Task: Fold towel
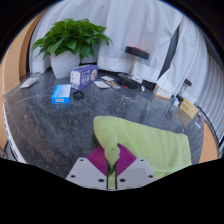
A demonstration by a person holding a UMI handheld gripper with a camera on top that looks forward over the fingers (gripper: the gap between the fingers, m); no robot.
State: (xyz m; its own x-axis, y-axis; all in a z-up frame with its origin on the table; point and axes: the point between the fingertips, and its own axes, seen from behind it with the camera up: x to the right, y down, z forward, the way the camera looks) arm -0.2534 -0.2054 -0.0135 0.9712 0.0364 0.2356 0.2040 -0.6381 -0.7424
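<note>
Now pinching the towel's near edge.
My gripper [111,158] is closed on the towel [150,140], which spreads from my fingers toward two o'clock across the table [60,125].

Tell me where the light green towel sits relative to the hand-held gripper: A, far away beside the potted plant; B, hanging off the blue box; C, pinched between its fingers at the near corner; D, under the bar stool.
C: the towel lies on the dark table, and its near corner runs in between the pink pads of the hand-held gripper, whose fingers appear closed on the cloth.
</note>
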